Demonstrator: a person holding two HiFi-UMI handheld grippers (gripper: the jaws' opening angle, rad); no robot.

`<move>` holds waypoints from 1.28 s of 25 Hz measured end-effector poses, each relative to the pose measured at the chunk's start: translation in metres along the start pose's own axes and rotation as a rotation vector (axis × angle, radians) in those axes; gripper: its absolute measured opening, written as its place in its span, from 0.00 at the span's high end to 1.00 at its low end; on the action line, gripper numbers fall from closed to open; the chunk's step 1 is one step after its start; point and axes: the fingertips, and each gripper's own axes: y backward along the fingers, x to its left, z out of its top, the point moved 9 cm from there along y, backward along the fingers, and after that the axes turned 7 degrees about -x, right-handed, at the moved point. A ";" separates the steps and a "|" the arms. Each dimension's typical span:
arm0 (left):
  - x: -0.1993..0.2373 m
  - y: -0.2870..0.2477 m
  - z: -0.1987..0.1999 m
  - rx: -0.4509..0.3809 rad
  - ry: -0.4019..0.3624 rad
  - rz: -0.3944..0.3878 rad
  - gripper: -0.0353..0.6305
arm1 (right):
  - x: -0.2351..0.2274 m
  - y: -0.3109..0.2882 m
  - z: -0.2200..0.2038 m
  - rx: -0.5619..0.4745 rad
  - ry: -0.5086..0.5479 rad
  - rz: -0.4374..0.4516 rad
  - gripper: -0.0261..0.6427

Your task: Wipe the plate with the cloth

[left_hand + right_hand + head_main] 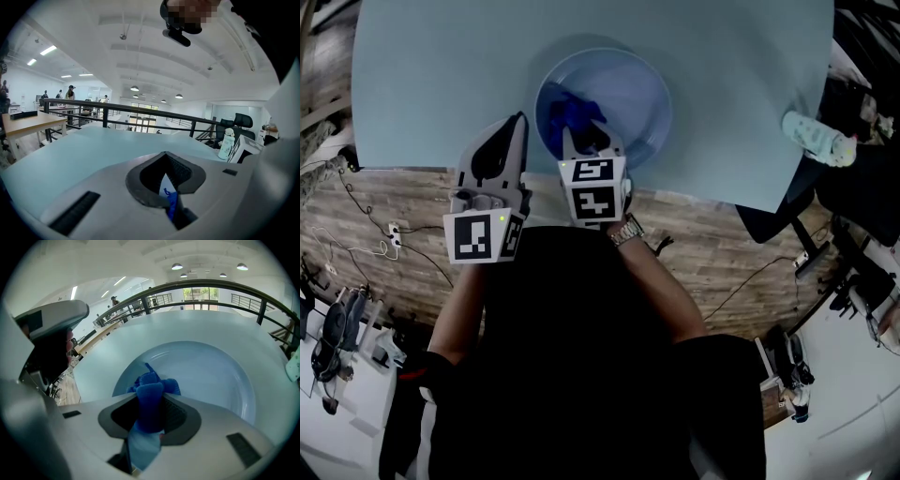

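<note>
The plate (642,89) is sitting flat and right way up on the counter (441,75), close to the near edge. It's pale blue, round and shallow, with a raised rim. The cloth (574,114), deep blue, is bunching up over the plate's near-left part. Whether it's actually pressing on the surface isn't showing clearly. The right hand-held gripper (584,141) is clamping it between its jaws, with a crumpled wad poking out ahead and a paler flap trailing back.
</note>
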 end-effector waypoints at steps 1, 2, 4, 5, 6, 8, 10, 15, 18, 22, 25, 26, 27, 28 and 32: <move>0.000 0.000 0.000 -0.001 0.000 0.000 0.94 | -0.001 0.001 0.000 0.000 0.000 -0.003 0.78; -0.001 0.000 0.001 -0.001 0.000 -0.001 0.94 | -0.003 0.002 -0.001 0.000 -0.001 -0.007 0.78; -0.002 0.000 0.001 -0.001 -0.002 -0.004 0.95 | -0.007 0.005 -0.002 -0.001 -0.005 -0.016 0.78; -0.003 0.000 0.001 -0.001 -0.003 -0.007 0.95 | -0.009 0.006 -0.003 -0.002 -0.008 -0.022 0.78; -0.005 0.000 0.001 -0.002 -0.004 -0.011 0.95 | -0.012 0.008 -0.003 -0.003 -0.011 -0.028 0.78; -0.009 0.000 0.001 -0.002 -0.007 -0.017 0.95 | -0.017 0.011 -0.005 -0.005 -0.018 -0.039 0.78; -0.013 -0.001 0.000 -0.001 -0.008 -0.022 0.94 | -0.023 0.013 -0.007 -0.007 -0.026 -0.049 0.78; -0.023 -0.002 -0.001 -0.002 -0.008 -0.037 0.94 | -0.035 0.020 -0.011 -0.011 -0.041 -0.073 0.78; -0.026 -0.002 0.000 -0.001 -0.009 -0.045 0.95 | -0.039 0.024 -0.012 -0.010 -0.046 -0.085 0.78; -0.031 -0.003 -0.001 -0.002 -0.012 -0.056 0.95 | -0.046 0.027 -0.015 -0.012 -0.053 -0.102 0.78; -0.033 -0.003 0.000 -0.004 -0.013 -0.061 0.94 | -0.049 0.030 -0.016 -0.013 -0.063 -0.113 0.78; -0.033 -0.002 0.000 -0.004 -0.013 -0.063 0.94 | -0.050 0.031 -0.016 -0.013 -0.065 -0.117 0.78; -0.034 -0.002 0.001 -0.004 -0.014 -0.064 0.95 | -0.051 0.032 -0.017 -0.014 -0.066 -0.120 0.78; -0.035 -0.002 0.000 -0.004 -0.015 -0.066 0.95 | -0.052 0.033 -0.017 -0.014 -0.066 -0.125 0.78; -0.041 -0.004 -0.002 -0.003 -0.017 -0.073 0.94 | -0.062 0.037 -0.019 -0.009 -0.072 -0.149 0.78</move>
